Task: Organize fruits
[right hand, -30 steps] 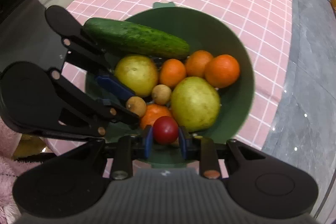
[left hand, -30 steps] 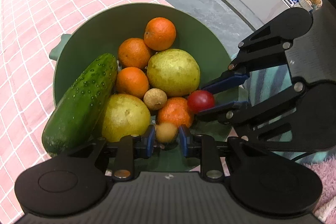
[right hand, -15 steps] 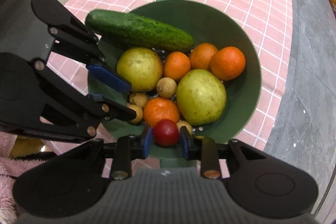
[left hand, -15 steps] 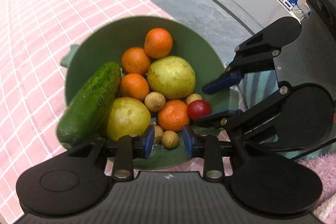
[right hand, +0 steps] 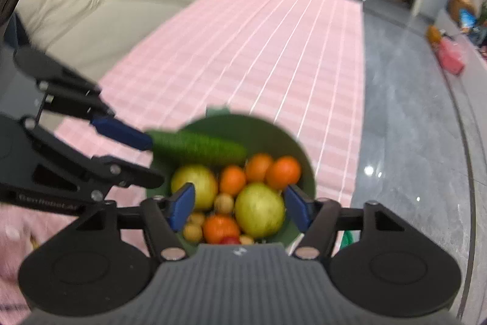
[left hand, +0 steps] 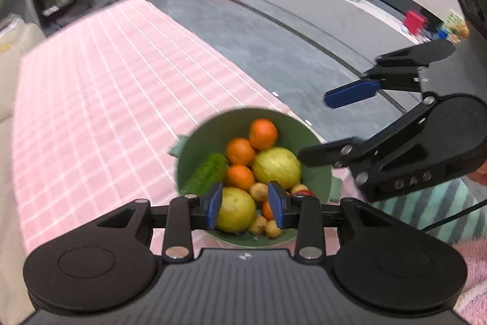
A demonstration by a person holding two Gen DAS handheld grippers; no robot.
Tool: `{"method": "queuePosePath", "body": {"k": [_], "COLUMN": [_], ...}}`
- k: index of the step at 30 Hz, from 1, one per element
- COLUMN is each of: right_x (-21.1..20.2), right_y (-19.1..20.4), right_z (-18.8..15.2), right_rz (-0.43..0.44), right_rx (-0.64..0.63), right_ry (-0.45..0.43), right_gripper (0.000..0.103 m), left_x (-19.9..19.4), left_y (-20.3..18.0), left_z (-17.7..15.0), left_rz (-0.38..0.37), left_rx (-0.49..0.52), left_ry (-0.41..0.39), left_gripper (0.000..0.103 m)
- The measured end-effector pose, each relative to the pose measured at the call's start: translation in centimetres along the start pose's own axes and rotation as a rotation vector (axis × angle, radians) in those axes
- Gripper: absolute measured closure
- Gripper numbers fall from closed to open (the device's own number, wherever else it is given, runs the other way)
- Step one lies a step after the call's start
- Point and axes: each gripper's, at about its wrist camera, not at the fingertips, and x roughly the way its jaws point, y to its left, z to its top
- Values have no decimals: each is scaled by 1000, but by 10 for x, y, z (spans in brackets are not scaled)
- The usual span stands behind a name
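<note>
Matt green plastic bowl (left hand: 316,178), bumpy-skinned cucumber (right hand: 201,146), glossy stone floor (right hand: 411,142).

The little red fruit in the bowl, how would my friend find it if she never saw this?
Start at the pink checked cloth and find the green bowl on it. Inside, look at the near edge, beside the large yellow-green fruit and just below an orange. The small red fruit is the only red thing among orange, yellow-green, tan and a dark green cucumber.

bowl (right hand: 307,172): packed with fruit | pink mat (right hand: 243,51) beyond: bare | sofa (right hand: 91,5) far left
</note>
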Motion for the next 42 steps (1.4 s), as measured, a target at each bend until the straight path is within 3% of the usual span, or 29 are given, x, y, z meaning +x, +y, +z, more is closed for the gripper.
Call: {"method": "queuePosePath", "body": {"k": [4,7,13,17,23,27,31,42], "right_x": [-28,-51,-77,-79,-67,-49,-28,-10], "right_y": [6,17,46,69,91,94,95,98], "right_z": [5,0,-24,-53,-77,-86,-93,-87], "right_rz": [-56,-139,-236,-278,-266,-247,-230,-211], "right_rx": [77,107,141,156,107,106,115,99], "right_ry": [-113,-218,-364,-394,-374,-304,-244,-239], "right_gripper": [28,13,7,7,7,7,7,7], "left_x": [-31,-48,-83,-101,-99,-86,-81,-61], "left_y": [-1,-4,-11,-22,-34,-31,-22,-7], "left_z": [-5,-13,-40,-56,-77,-92,-104,-119], "left_rz": [65,117,285,449,505,490,504,509], "left_rx": [-32,-85,-223,-256,-339,-346,-368,-405], "left_ry": [-104,-189,-368,-445,-421,-353,-343,-262], "left_gripper": [53,46,18,12,11,11,11,11]}}
